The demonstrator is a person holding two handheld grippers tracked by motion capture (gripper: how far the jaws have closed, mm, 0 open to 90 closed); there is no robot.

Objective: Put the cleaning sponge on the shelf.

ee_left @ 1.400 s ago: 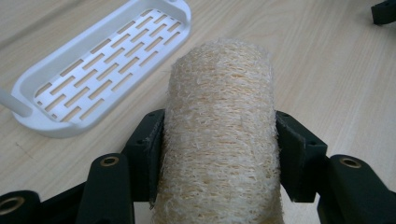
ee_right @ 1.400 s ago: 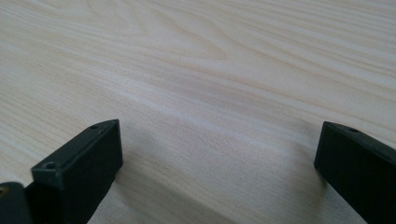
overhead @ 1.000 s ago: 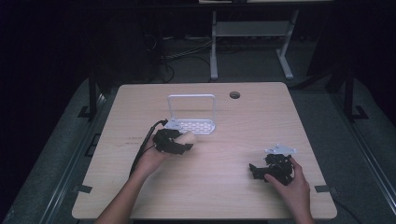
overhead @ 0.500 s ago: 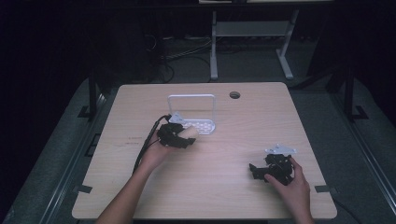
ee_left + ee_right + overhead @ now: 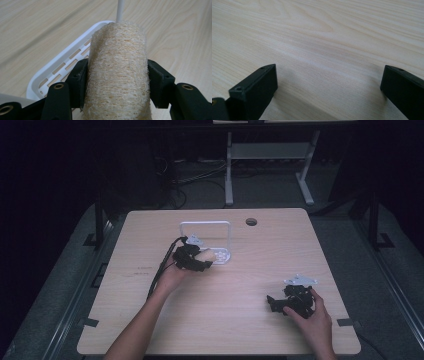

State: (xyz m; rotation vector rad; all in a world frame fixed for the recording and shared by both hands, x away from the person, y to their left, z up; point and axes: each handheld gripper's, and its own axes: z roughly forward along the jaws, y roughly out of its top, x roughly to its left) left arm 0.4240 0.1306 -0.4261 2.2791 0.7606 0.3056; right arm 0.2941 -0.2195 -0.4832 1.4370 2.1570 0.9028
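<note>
A beige loofah sponge (image 5: 117,72) sits clamped between the black jaws of my left gripper (image 5: 200,261); both pads press its sides. In the high view the loofah (image 5: 206,255) hangs at the front left edge of a white slotted tray (image 5: 220,256) with a tall wire handle (image 5: 206,224). In the left gripper view the tray (image 5: 62,65) lies just beyond and below the sponge. My right gripper (image 5: 275,303) rests low over bare wood at the front right, jaws wide apart (image 5: 327,82) with nothing between them.
The light wooden table (image 5: 150,320) has a round cable hole (image 5: 251,222) near its far edge. A black cable (image 5: 160,270) trails from the left gripper toward the person. Dark floor and a metal stand (image 5: 265,155) lie beyond the table.
My left gripper has carried the loofah forward and slightly right, up to the tray's front edge. The right gripper has stayed where it was.
</note>
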